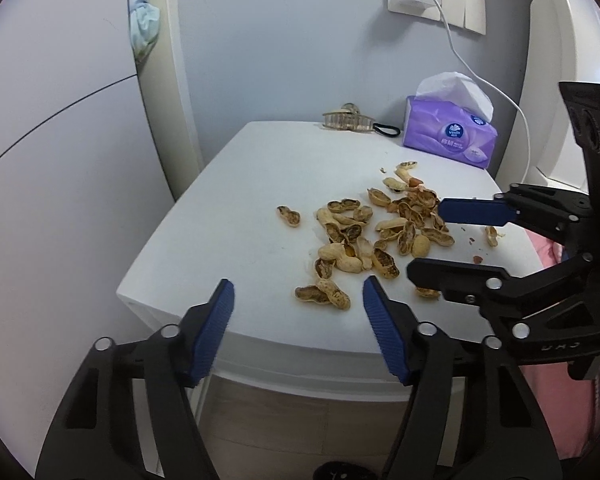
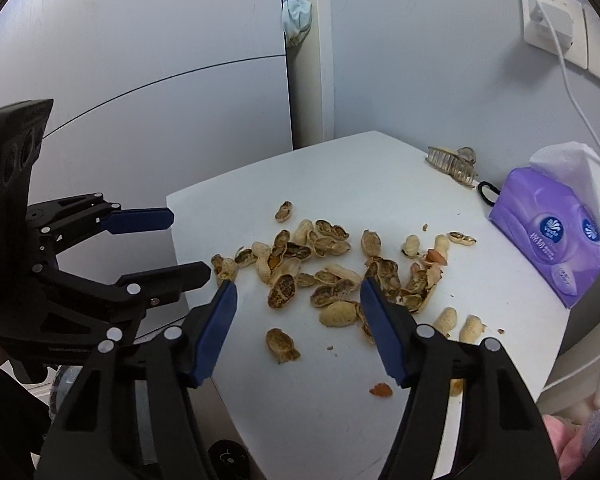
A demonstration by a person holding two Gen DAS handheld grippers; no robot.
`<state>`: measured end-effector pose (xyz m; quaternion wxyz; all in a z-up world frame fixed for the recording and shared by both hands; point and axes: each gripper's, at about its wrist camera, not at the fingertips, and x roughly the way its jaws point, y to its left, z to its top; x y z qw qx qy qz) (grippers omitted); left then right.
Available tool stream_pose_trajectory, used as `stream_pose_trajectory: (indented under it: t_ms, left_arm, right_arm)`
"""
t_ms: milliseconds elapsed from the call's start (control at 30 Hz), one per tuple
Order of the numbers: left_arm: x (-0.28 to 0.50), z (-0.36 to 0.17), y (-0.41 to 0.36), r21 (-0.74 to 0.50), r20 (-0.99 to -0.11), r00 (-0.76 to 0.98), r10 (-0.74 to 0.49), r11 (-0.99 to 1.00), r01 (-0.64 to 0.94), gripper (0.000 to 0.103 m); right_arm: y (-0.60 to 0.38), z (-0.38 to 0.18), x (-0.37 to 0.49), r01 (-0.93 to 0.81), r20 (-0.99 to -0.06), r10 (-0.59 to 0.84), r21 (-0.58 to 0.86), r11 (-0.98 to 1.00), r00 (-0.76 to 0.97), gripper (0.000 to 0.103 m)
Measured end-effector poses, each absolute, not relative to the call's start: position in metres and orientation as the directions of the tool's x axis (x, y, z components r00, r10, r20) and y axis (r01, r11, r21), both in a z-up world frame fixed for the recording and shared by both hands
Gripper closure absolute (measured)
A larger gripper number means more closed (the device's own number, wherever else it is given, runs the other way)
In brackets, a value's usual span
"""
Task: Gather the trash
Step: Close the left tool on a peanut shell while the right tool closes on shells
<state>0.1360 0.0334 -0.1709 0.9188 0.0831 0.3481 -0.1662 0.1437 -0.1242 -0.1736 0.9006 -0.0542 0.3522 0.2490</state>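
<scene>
Since the tan, brittle peanut shells (image 2: 324,272) on the white bench (image 2: 480,280) look featherlight, pinch each gently across its middle; left gripper (image 1: 298,294) and right gripper (image 2: 298,294) fingers stand spread, empty.

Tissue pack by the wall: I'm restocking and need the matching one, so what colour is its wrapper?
Purple, with a white tissue sticking out; the tissue pack shows best in the right wrist view.

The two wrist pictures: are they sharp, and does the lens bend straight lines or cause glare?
Left wrist view: even soft light, faint shadows under the peanut shells, no glare; the fisheye bows the table edges, corners are black. Right wrist view: the same bending, strong on the wardrobe door; the shells stay fairly sharp, while the tissue pack is slightly soft.
</scene>
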Motion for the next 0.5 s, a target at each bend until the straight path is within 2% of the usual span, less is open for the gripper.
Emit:
stream_pose_trajectory:
  t_ms: [267,500]
  left_arm:
    - [0.1398,-0.1769,0.0292,0.012,-0.665,0.689,-0.287,0.919,0.394,0.059]
    - [0.1402,-0.1789,0.0281,0.001,-0.661,0.689,-0.297,0.918,0.397,0.066]
  right_arm:
    - [-0.1202,-0.1751,0.1454,-0.499,-0.666,0.429,0.098,0.861,0.61,0.041]
    - [-0.1147,-0.1774,0.149,-0.506,-0.694,0.418,0.089,0.858,0.586,0.041]
